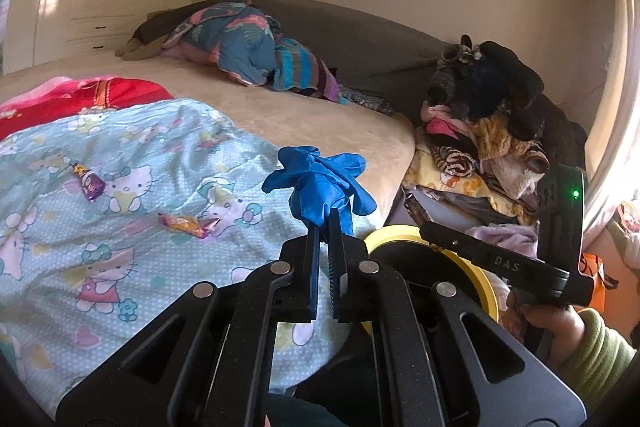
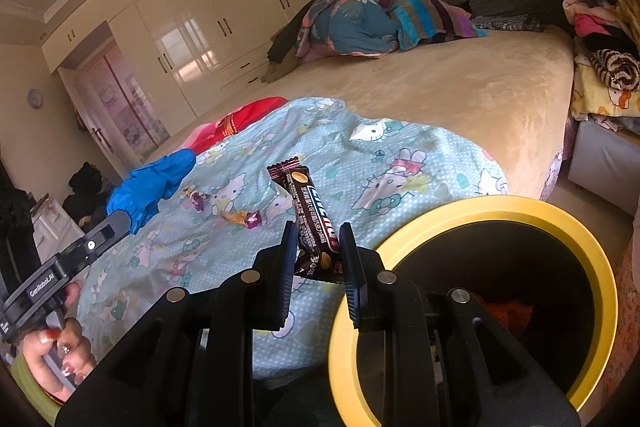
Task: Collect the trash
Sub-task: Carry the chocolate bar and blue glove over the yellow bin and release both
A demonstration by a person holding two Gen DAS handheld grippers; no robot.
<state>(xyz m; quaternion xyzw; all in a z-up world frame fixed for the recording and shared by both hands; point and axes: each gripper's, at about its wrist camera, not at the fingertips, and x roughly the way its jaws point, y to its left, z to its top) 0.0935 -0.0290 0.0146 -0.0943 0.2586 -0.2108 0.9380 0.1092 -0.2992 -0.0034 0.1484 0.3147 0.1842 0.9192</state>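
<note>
Left gripper: clamped on the blue glove, lifted clear of the blanket.
Right gripper: pinching the chocolate wrapper just beside the yellow-rimmed bin, probably to drop it.
Left behind: two candy wrappers on the blanket, well short of the bin.

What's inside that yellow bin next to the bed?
The bin has a dark lining; something orange lies near the bottom. The right gripper, shut on a brown wrapper, covers part of the opening, so the rest is hidden.

You are holding a crumpled blue glove and an upright brown snack bar wrapper. Two candy wrappers are lying on the Hello Kitty blanket. The yellow-rimmed bin is standing beside it.
</note>
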